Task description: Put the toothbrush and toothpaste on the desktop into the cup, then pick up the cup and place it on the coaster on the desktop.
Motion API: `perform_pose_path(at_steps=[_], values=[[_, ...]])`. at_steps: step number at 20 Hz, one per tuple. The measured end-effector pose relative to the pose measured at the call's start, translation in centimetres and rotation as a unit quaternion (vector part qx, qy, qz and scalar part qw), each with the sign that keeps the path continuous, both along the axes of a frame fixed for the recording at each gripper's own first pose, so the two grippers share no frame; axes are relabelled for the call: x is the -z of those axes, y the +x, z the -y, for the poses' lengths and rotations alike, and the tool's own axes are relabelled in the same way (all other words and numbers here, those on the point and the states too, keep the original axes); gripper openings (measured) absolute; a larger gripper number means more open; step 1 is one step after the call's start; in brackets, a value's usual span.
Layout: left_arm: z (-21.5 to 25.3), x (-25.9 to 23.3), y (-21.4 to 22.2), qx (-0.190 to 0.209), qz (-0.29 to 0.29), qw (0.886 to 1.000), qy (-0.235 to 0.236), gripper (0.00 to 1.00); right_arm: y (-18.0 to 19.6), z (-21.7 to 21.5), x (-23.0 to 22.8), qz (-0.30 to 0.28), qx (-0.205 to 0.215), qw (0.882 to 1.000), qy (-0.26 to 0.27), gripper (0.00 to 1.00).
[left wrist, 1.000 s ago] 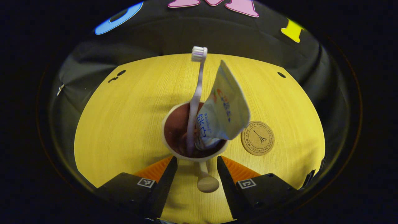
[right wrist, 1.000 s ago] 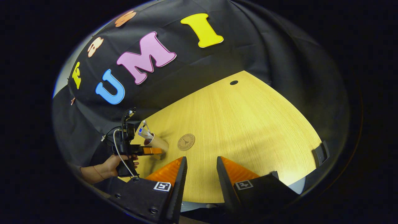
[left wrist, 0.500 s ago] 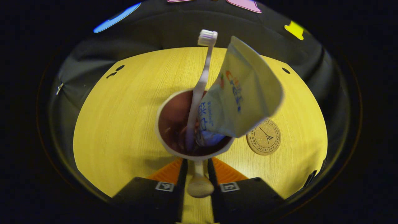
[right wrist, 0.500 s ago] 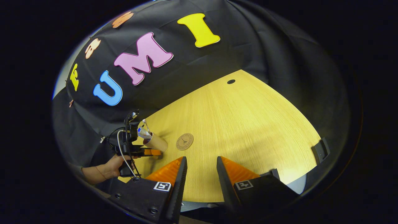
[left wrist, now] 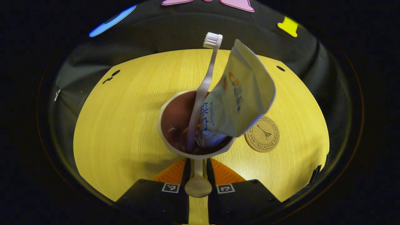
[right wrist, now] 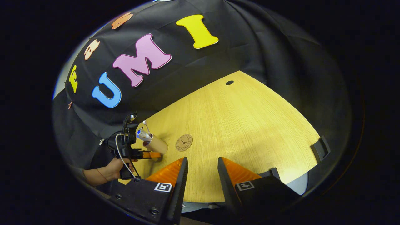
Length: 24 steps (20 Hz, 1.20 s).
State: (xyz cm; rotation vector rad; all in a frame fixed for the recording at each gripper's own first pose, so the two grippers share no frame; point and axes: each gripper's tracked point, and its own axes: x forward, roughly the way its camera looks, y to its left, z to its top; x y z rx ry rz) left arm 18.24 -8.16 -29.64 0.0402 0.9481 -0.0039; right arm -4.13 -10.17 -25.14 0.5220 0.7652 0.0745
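A beige cup (left wrist: 161,125) with a dark inside stands in the middle of the left gripper view. It holds a white toothbrush (left wrist: 206,81), bristles up, and a pale toothpaste tube (left wrist: 243,97) leaning to the right. My left gripper (left wrist: 198,162) is shut on the cup's handle (left wrist: 198,184). A round cork coaster (left wrist: 262,134) lies just right of the cup. In the right gripper view the cup (right wrist: 156,144) and coaster (right wrist: 183,142) sit far off at the left, where a hand (right wrist: 114,166) holds the left gripper (right wrist: 152,154). My right gripper (right wrist: 202,165) is open, well above the table.
The yellow wooden table (left wrist: 125,109) has small dark holes near its back corners (left wrist: 280,68) (left wrist: 115,72). Black cloth wall hangs behind it. A wide stretch of bare tabletop (right wrist: 250,125) lies right of the coaster.
My left gripper's fingers closed from wide apart onto the cup's handle. The cup and its contents now sit closer and shifted slightly in view. The right gripper barely moved.
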Motion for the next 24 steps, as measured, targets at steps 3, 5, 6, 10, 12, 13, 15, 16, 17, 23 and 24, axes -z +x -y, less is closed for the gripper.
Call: perform_pose_path(at_steps=[3, 5, 6, 10, 12, 13, 15, 16, 17, 23, 24], values=[[0.7, -1.0, -0.1, 0.005, 0.01, 1.0, -0.003, 0.28, 0.0, 0.1, 0.0, 0.001, 0.001, 1.0, -0.002, 0.59], [1.5, -1.8, 0.0, 0.017, 0.019, 1.0, 0.001, 0.28, -0.1, 0.2, -0.2, 0.0, 0.002, 1.0, -0.002, 0.59], [2.1, -2.1, 0.2, 0.025, 0.022, 0.999, 0.001, 0.28, -0.2, 0.4, -0.3, 0.0, 0.003, 1.0, -0.003, 0.59], [5.6, -2.5, 0.7, 0.058, 0.025, 0.998, 0.001, 0.28, -0.4, 1.8, -0.5, 0.003, 0.016, 1.0, -0.006, 0.59], [7.3, -2.5, 1.0, 0.071, 0.024, 0.997, -0.002, 0.28, -0.6, 2.7, -0.5, 0.003, 0.025, 1.0, -0.008, 0.59], [8.0, -2.4, 1.0, 0.077, 0.023, 0.997, -0.002, 0.28, -0.7, 3.1, -0.6, 0.003, 0.03, 1.0, -0.009, 0.59], [9.4, -2.1, 1.1, 0.088, 0.019, 0.996, -0.002, 0.28, -0.9, 4.0, -0.5, 0.002, 0.039, 0.999, -0.011, 0.59], [9.9, -2.0, 1.2, 0.092, 0.017, 0.996, -0.001, 0.28, -1.1, 4.5, -0.5, 0.001, 0.044, 0.999, -0.011, 0.59], [10.3, -1.8, 1.4, 0.095, 0.015, 0.995, 0.0, 0.28, -1.3, 5.0, -0.6, 0.001, 0.05, 0.999, -0.012, 0.59], [12.0, -0.8, 1.6, 0.111, 0.007, 0.994, 0.004, 0.33, -2.3, 6.8, -0.4, -0.004, 0.076, 0.997, -0.015, 0.59], [12.2, -0.7, 1.7, 0.112, 0.006, 0.994, 0.005, 0.28, -2.4, 6.9, -0.3, -0.005, 0.078, 0.997, -0.015, 0.59]])
